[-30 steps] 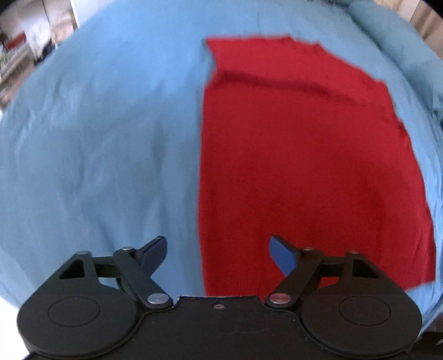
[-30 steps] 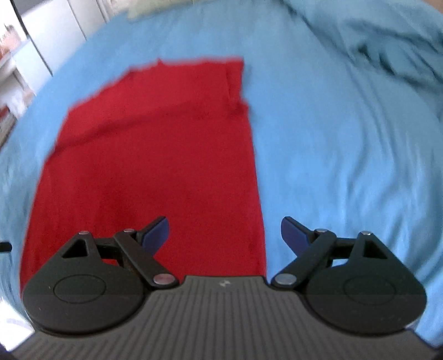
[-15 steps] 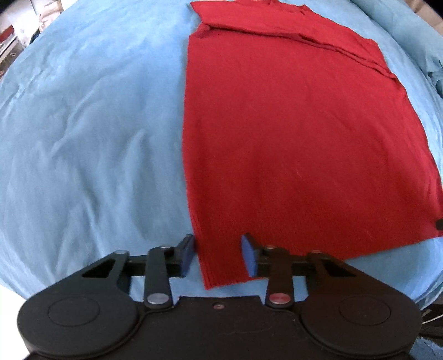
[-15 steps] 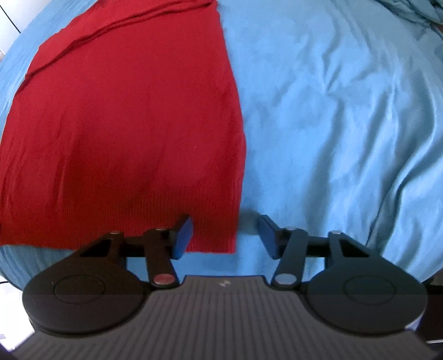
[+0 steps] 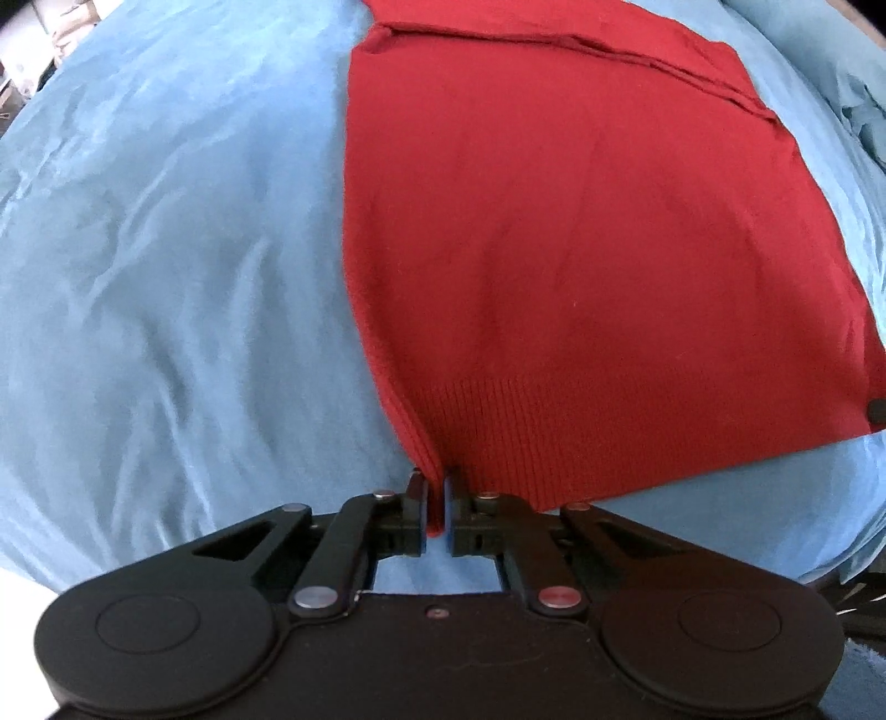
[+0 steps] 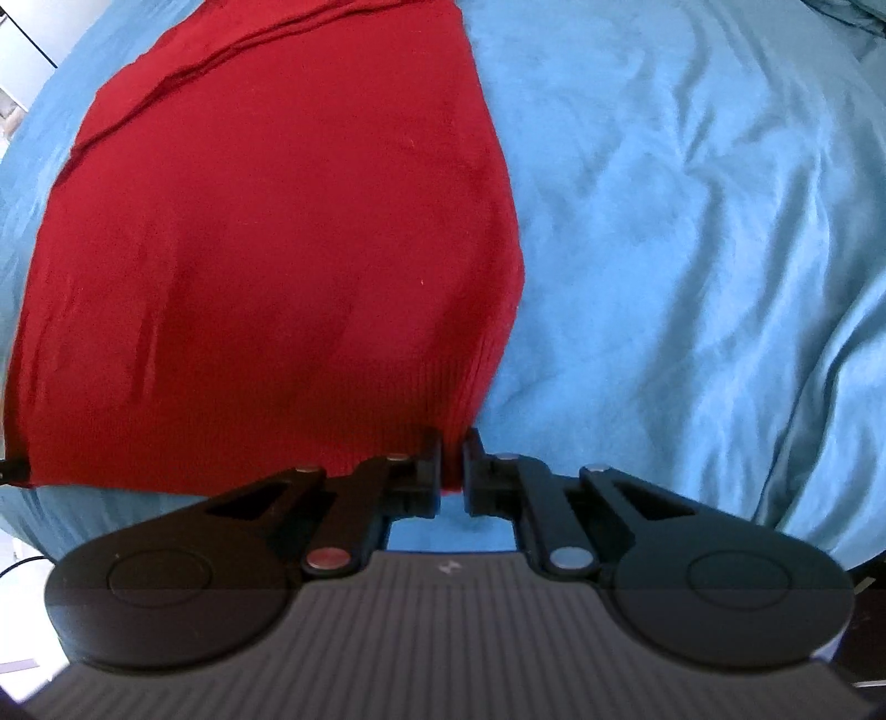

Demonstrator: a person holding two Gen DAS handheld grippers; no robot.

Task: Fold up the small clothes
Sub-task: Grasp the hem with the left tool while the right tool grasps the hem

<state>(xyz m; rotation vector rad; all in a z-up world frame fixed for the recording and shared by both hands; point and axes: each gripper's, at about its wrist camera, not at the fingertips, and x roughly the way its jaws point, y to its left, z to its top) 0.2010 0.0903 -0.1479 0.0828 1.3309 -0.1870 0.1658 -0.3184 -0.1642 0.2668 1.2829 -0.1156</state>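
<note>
A red knit garment [image 5: 581, 249] lies flat on the blue bedsheet [image 5: 166, 277], its sleeves folded in at the far end. My left gripper [image 5: 436, 490] is shut on the near left corner of its ribbed hem. In the right wrist view the same garment [image 6: 277, 249] fills the left half. My right gripper [image 6: 453, 454] is shut on the near right corner of the hem. Both corners are pinched up slightly off the sheet.
The wrinkled blue sheet [image 6: 692, 249] spreads to both sides of the garment. Bunched blue bedding [image 5: 864, 116] lies at the far right. Room furniture shows dimly past the bed's left edge [image 5: 33, 50].
Both grippers came down from above the garment to its near hem and closed from open onto the two corners.
</note>
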